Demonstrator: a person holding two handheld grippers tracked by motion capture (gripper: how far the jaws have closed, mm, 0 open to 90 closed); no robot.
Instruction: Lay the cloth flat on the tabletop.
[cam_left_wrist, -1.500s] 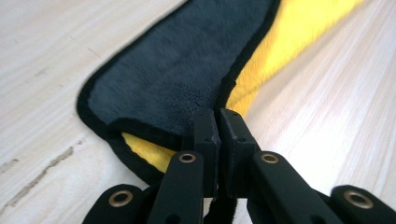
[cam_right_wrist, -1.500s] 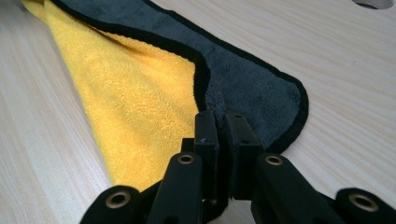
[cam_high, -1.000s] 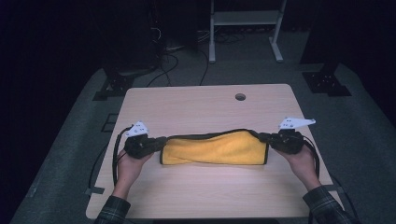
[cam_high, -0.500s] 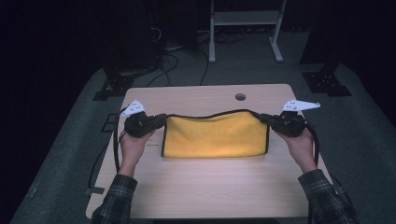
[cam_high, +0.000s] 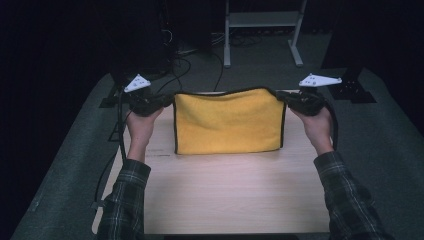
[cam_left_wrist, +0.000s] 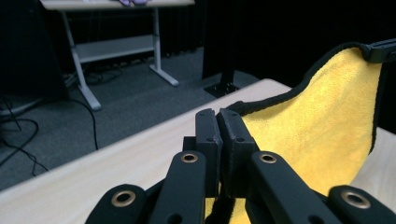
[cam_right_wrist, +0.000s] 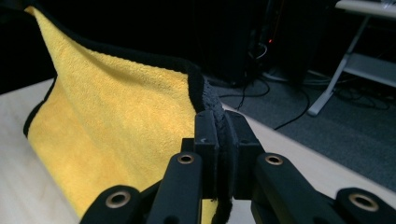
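Yellow cloth (cam_high: 227, 122) hangs spread above the worktop (cam_high: 235, 195), top corners pinched in left tongs (cam_high: 167, 101) and right tongs (cam_high: 281, 95) — mid-lift; next, probably lay it flat or fold — corners kept level

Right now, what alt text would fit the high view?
A person holds a yellow cloth stretched above a wooden table, the left gripper and right gripper each shut on an upper corner. Its lower edge hangs at the tabletop.
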